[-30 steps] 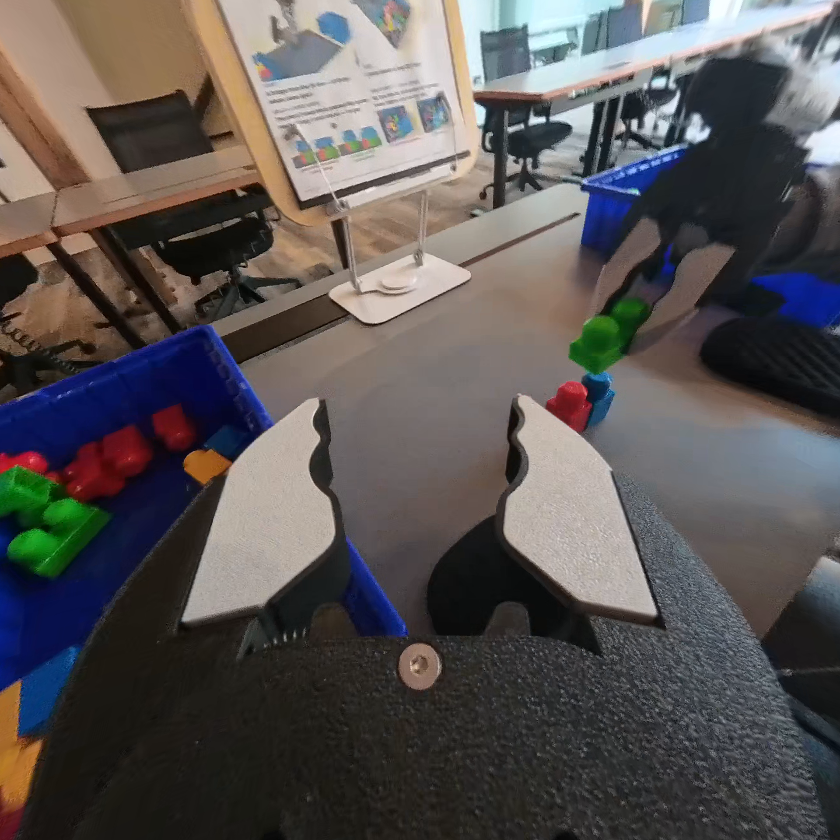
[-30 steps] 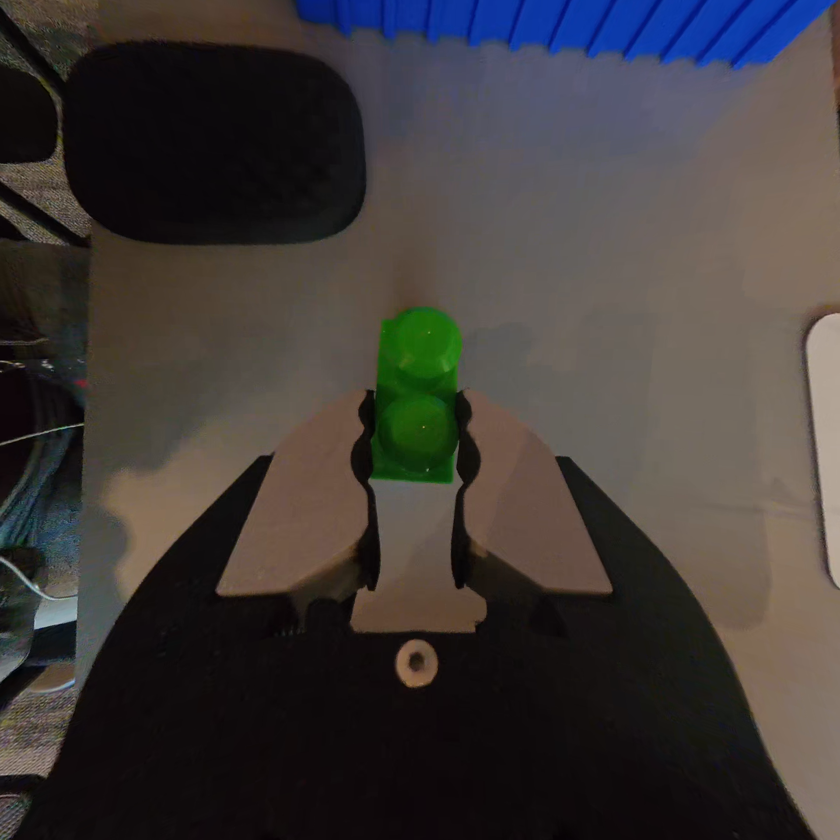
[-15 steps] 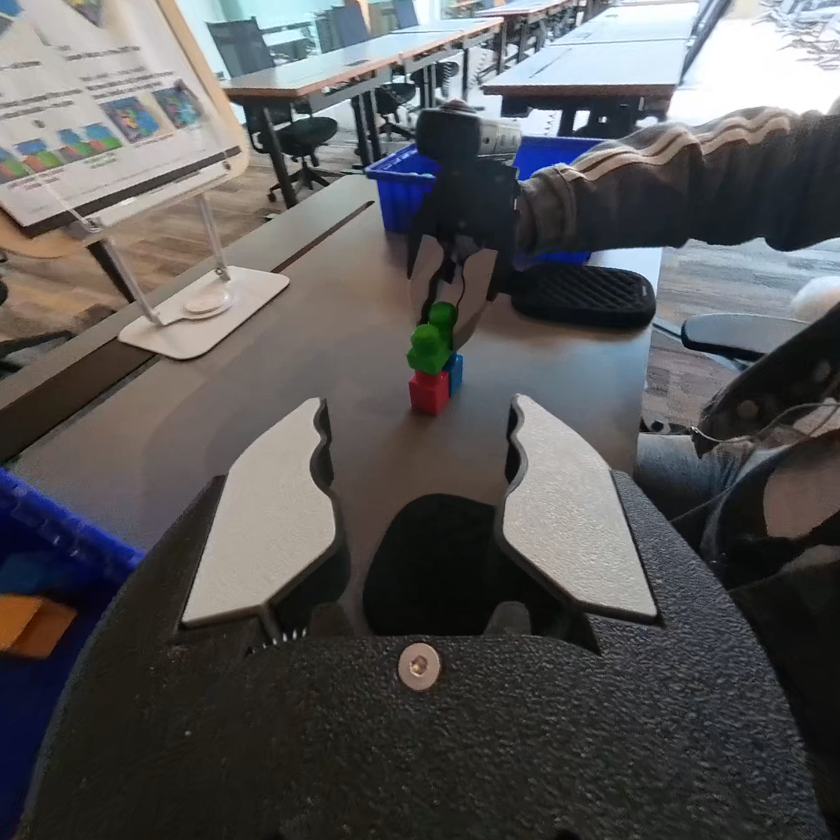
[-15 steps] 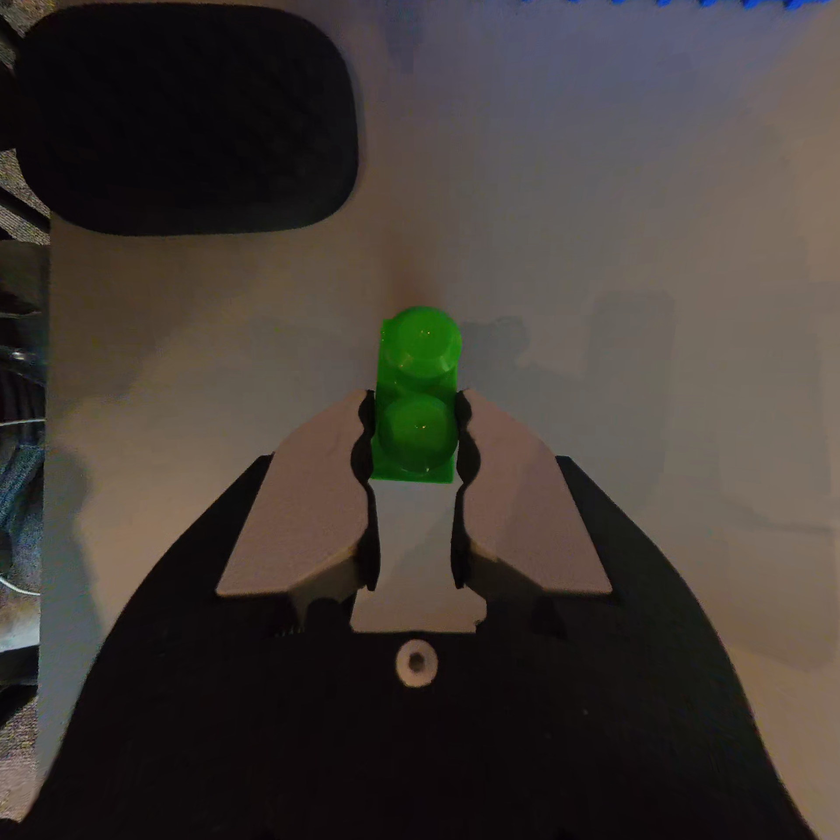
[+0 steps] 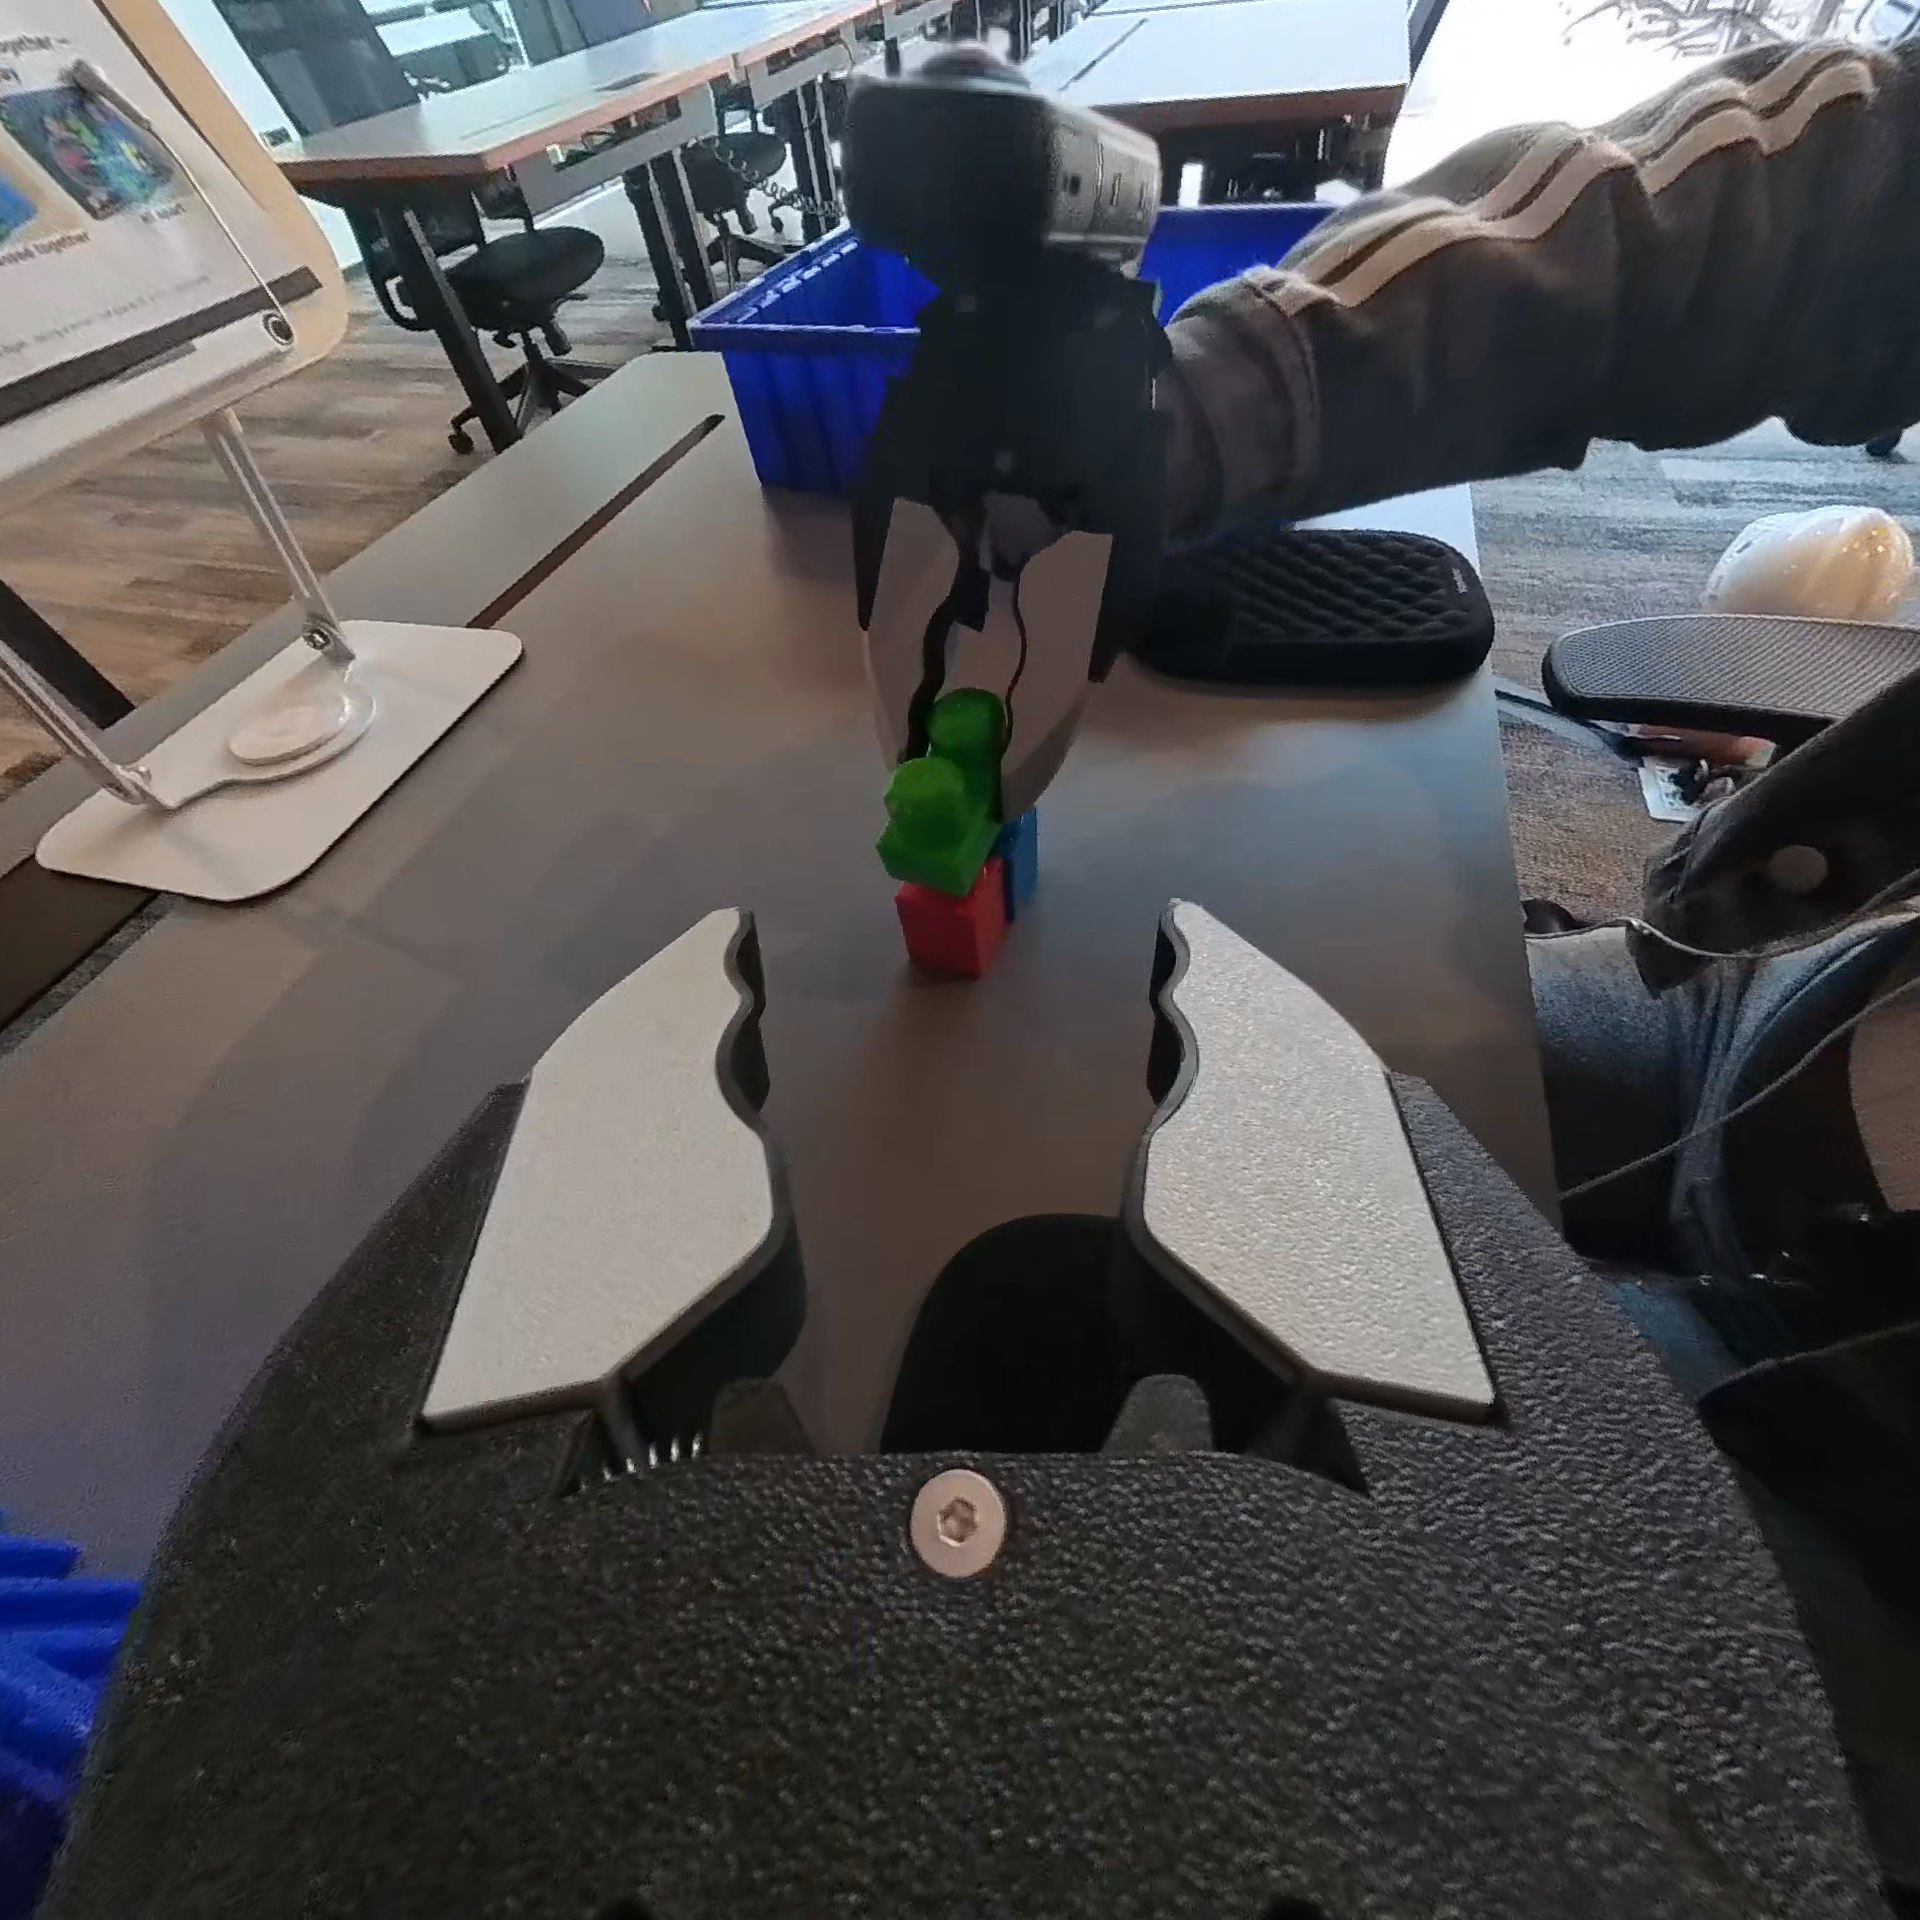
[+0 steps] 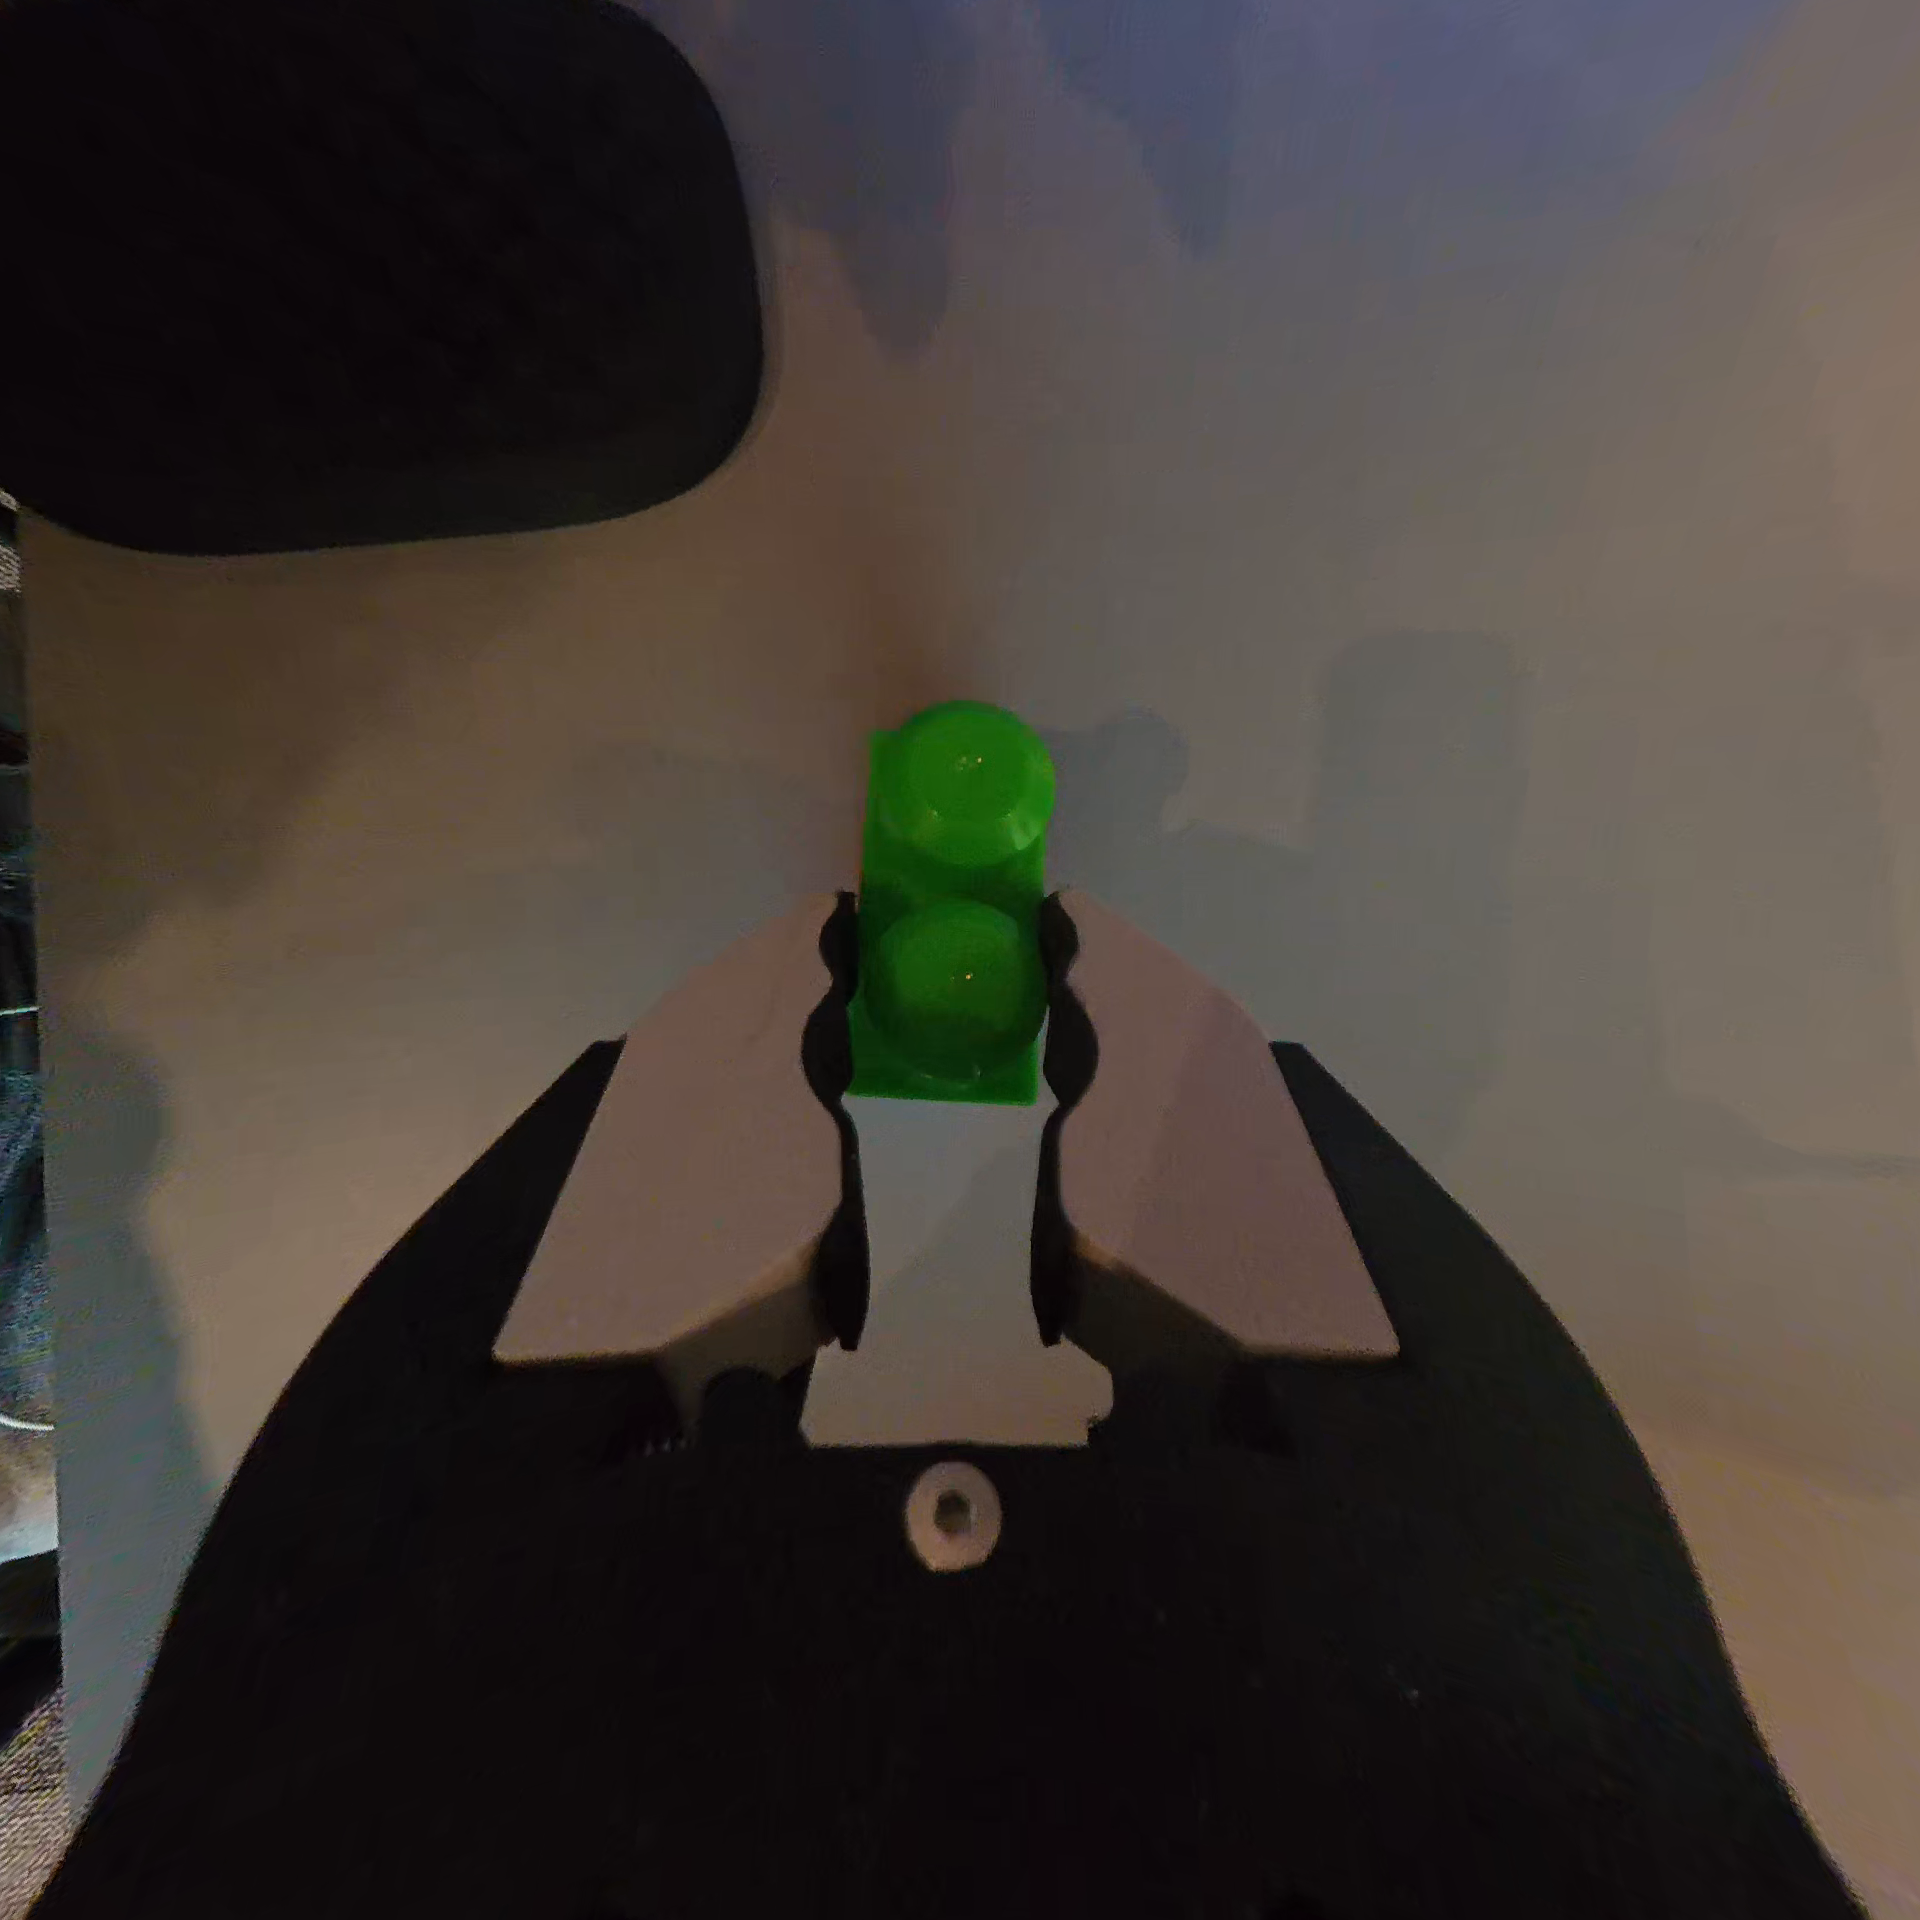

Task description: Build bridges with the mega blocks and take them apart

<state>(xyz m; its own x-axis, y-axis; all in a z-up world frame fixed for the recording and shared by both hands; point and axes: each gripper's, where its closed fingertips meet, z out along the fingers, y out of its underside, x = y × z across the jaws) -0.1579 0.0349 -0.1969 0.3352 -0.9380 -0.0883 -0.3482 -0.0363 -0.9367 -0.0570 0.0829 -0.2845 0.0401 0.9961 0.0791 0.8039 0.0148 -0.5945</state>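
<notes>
A green two-stud block (image 5: 935, 816) sits across a red block (image 5: 951, 925) and a blue block (image 5: 1021, 854) on the dark table (image 5: 582, 831). My right gripper (image 5: 961, 717) comes down from above and is shut on the green block's far end. In the right wrist view the green block (image 6: 951, 904) sits between the fingertips of my right gripper (image 6: 948, 935), which hides the red and blue blocks beneath. My left gripper (image 5: 956, 966) is open and empty, just in front of the red block and low over the table.
A blue bin (image 5: 810, 384) stands at the table's far end, with a black mesh pad (image 5: 1320, 608) to its right. A white stand (image 5: 260, 748) holding an instruction sheet is at the left. Another blue bin's corner (image 5: 42, 1662) is at my near left. A person's sleeve (image 5: 1507, 312) reaches in from the right. Spacing between my two grippers at the tips: around 15 centimeters.
My left gripper has swung right, away from the near blue bin, and closed in on the stack. My right gripper has brought the green block down onto the red and blue blocks.
</notes>
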